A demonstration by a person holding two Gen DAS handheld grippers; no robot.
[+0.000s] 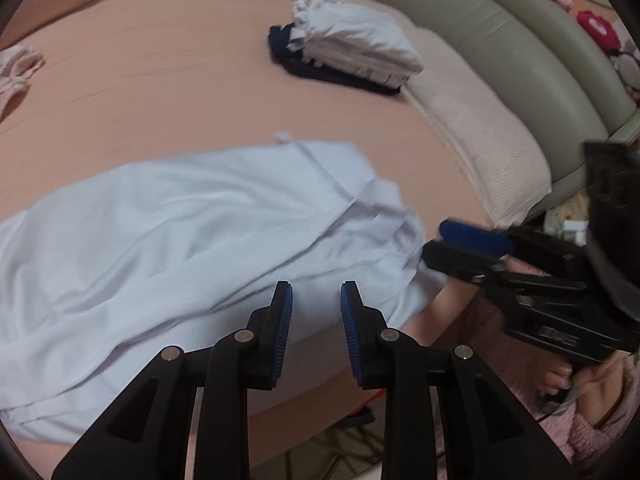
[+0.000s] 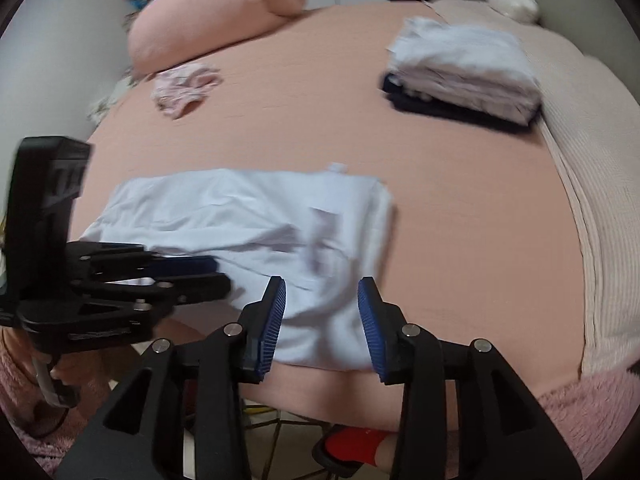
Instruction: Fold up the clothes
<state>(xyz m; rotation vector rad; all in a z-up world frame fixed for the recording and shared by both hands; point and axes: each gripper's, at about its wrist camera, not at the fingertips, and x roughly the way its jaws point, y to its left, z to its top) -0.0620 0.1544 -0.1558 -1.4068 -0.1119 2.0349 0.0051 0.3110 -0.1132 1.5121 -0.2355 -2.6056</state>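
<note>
A pale blue-white garment [image 1: 180, 232] [image 2: 248, 216] lies partly folded on the pink bed sheet [image 1: 160, 80], near the bed's front edge. My left gripper [image 1: 316, 292] hovers open above the garment's near part, with nothing pinched between its blue pads. It also shows at the left of the right wrist view, as the left gripper [image 2: 222, 276] at the garment's left end. My right gripper [image 2: 322, 284] stands open over the garment's near edge, where the cloth lies flat below the fingers. In the left wrist view the right gripper [image 1: 434, 240] sits at the garment's right end.
A stack of folded clothes [image 1: 352, 52] [image 2: 464, 72], white on navy, sits at the back right. A small pink floral garment [image 2: 184, 88] and a pink pillow [image 2: 216, 20] lie far left. A cream blanket [image 1: 480, 140] borders the right side. A fuzzy pink sleeve [image 1: 600, 420] holds the right gripper.
</note>
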